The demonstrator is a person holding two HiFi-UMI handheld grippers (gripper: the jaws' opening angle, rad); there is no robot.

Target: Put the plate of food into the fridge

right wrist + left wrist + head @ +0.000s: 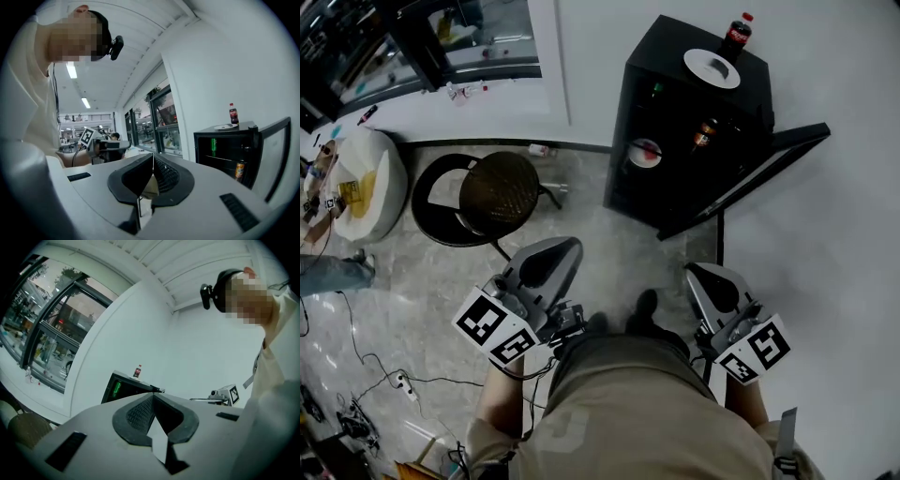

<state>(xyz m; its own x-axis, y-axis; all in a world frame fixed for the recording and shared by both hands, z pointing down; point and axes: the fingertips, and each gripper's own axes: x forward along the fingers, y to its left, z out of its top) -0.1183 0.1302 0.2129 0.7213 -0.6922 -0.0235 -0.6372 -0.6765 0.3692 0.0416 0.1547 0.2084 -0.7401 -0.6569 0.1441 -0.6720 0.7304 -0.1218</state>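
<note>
Since your left tool (562, 251) is closed on nothing, the plate of food (712, 67) lies on top of the fridge (670, 47) beside a cola bottle (735, 36), its door (769, 159) open, and your right tool (698, 277) is closed and empty too, I judge the lifting and shelving remain.

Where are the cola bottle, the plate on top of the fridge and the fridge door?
cola bottle (734, 37): head view, on its dark body under the red cap.
plate (697, 64): head view, on its bare white left part.
fridge door (802, 141): head view, on the open door's dark frame.
</note>
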